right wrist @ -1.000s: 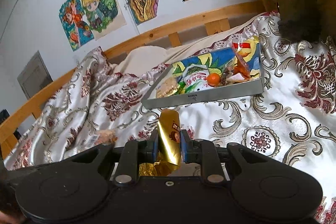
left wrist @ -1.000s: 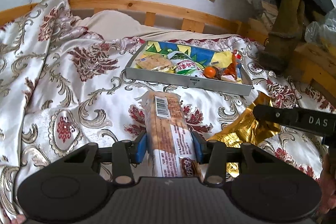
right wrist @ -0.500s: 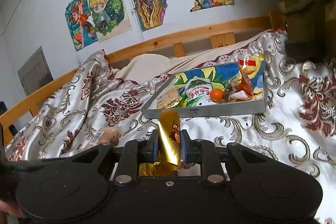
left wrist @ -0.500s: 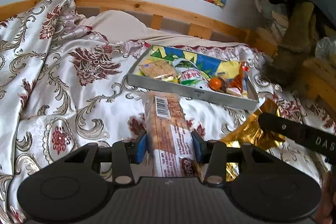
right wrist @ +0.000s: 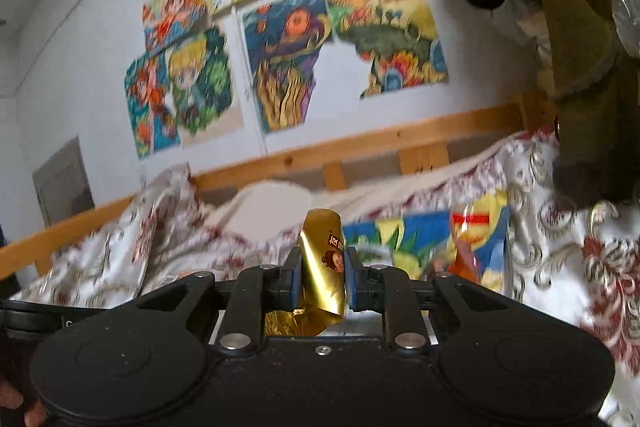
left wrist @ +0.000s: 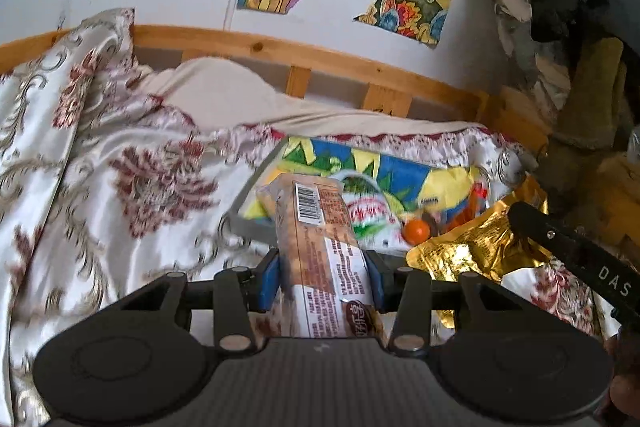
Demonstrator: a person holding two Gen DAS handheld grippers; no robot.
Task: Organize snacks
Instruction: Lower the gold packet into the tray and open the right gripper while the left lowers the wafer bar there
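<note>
Moved since earlier frame: both tongs carried forward and upward toward the tray (left wrist: 256, 183) on the bed. Left tongs (left wrist: 322, 277): closed on long biscuit packet (left wrist: 320, 247), barcode end reaching over tray's near rim. Right tongs (right wrist: 322, 277): clamped on gold foil packet (right wrist: 322, 267), held raised just before the tray. Tray contents: orange ball (left wrist: 416, 229), green-and-white packet (left wrist: 368, 211), others blurred. Bedspread (left wrist: 100, 187): floral.

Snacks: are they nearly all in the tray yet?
Some are done: the tray already holds an orange ball and several packets. In hand: the left gripper grips a long biscuit pack, and the right gripper grips a gold pouch. Left: dropping both in.
</note>
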